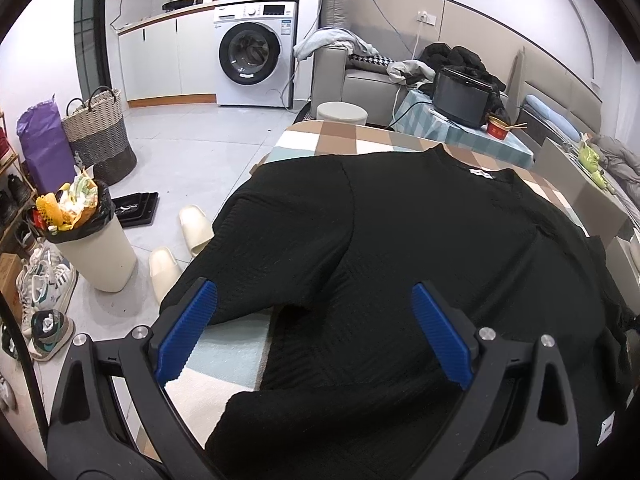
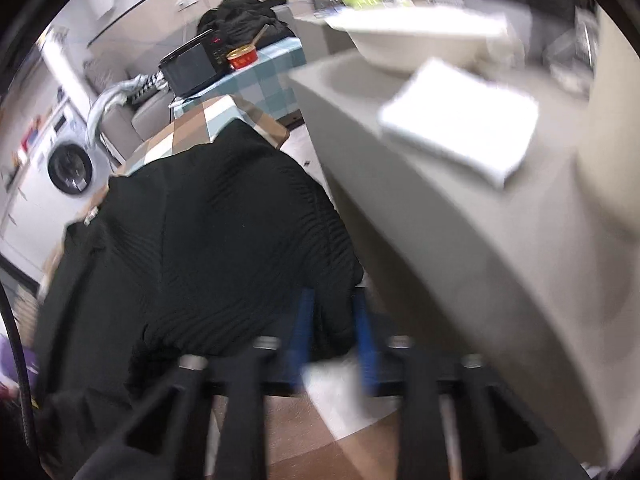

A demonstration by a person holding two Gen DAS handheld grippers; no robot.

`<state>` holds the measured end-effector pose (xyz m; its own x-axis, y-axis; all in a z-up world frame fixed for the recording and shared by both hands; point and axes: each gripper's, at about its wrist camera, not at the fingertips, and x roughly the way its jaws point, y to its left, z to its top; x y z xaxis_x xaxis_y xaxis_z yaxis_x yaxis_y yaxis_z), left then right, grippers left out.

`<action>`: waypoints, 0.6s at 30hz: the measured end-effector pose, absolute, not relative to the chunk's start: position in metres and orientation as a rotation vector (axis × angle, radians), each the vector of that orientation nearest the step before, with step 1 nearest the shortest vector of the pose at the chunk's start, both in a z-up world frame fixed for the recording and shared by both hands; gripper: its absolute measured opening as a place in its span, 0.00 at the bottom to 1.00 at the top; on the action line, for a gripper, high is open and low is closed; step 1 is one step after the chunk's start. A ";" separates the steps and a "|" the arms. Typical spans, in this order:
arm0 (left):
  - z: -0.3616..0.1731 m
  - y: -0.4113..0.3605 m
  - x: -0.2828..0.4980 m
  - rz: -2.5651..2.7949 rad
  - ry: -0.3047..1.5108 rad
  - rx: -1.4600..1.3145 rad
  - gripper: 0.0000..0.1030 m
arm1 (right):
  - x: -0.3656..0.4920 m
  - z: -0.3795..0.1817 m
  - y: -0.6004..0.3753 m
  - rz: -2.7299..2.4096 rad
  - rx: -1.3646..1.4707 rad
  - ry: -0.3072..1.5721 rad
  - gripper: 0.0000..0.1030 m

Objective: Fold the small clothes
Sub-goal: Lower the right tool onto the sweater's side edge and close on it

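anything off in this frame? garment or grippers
Black sweater overhangs the checked table edge, left sleeve folded across. Left hand-held gripper open above it; right hand-held gripper pinches sweater fabric, view motion-blurred. Nothing damaged.

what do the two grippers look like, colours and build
The left gripper has a black frame with cut-out slots, silver round bolts, and two flat, finely ribbed blue pads. The right gripper, though blurred, shows the same black frame, silver bolts and blue pads.

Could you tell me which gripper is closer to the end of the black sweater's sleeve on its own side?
Right. The right gripper is pinching the black sweater at its sleeve end; the left gripper hovers open above the other sleeve.
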<state>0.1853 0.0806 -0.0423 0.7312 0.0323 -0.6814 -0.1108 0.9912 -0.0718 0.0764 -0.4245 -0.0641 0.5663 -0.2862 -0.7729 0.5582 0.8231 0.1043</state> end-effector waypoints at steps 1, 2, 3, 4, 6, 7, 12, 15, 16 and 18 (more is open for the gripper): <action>-0.042 0.080 0.186 0.076 0.743 -0.111 0.95 | 0.077 -0.060 -0.421 -0.502 0.343 0.822 0.11; -0.042 0.079 0.186 0.075 0.740 -0.112 0.95 | 0.078 -0.055 -0.417 -0.499 0.321 0.809 0.11; -0.041 0.079 0.186 0.072 0.737 -0.112 0.95 | 0.078 -0.049 -0.413 -0.492 0.302 0.790 0.11; -0.040 0.081 0.184 0.068 0.732 -0.113 0.95 | 0.079 -0.041 -0.407 -0.473 0.292 0.761 0.11; -0.037 0.082 0.183 0.060 0.721 -0.111 0.95 | 0.082 -0.027 -0.397 -0.447 0.277 0.713 0.11; -0.036 0.084 0.180 0.059 0.716 -0.109 0.95 | 0.086 -0.016 -0.389 -0.427 0.261 0.678 0.11; -0.032 0.092 0.172 0.048 0.708 -0.115 0.95 | 0.123 0.024 -0.331 -0.176 0.182 0.586 0.11; -0.030 0.097 0.166 0.056 0.698 -0.122 0.95 | 0.152 0.032 -0.276 0.084 0.129 0.618 0.11; -0.029 0.098 0.163 0.059 0.694 -0.127 0.95 | 0.161 0.028 -0.257 0.164 0.113 0.660 0.11; -0.029 0.102 0.160 0.067 0.694 -0.136 0.95 | 0.172 0.014 -0.226 0.283 0.086 0.745 0.17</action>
